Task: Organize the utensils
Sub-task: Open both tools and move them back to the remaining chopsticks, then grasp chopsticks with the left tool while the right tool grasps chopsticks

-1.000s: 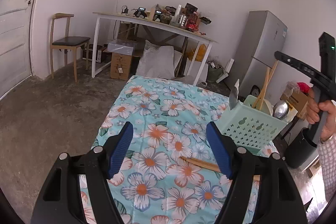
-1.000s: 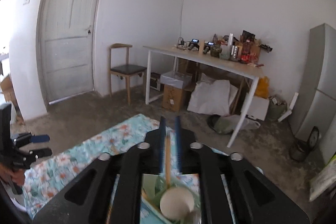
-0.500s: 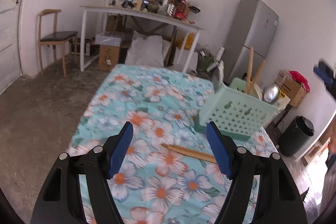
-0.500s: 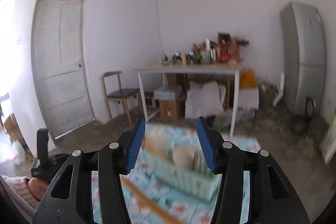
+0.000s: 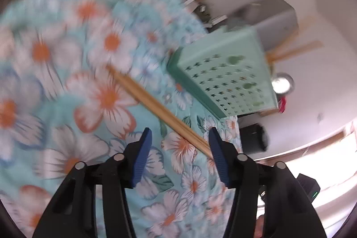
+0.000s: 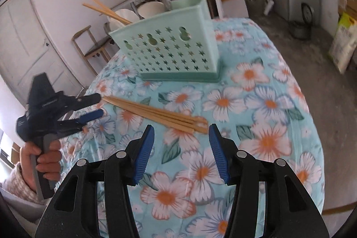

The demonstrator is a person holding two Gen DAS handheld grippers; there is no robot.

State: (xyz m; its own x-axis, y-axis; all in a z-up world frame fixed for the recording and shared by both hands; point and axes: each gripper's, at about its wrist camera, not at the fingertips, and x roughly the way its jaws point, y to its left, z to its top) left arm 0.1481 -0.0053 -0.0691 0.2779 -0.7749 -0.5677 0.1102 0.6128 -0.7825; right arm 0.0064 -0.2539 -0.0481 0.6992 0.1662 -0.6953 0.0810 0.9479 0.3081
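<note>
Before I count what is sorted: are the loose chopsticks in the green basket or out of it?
Out. The chopsticks lie flat on the floral cloth, in front of the basket.

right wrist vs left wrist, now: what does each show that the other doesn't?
Only the right wrist view: the left gripper, open, in a hand at the chopsticks' end; a white bowl behind the basket; a door and chair.

Only the left wrist view: a shiny metal ladle bowl past the basket, in a blurred, tilted frame.

Both: loose chopsticks on the floral tablecloth, the green basket with chopsticks standing in it. The right gripper is open too.
</note>
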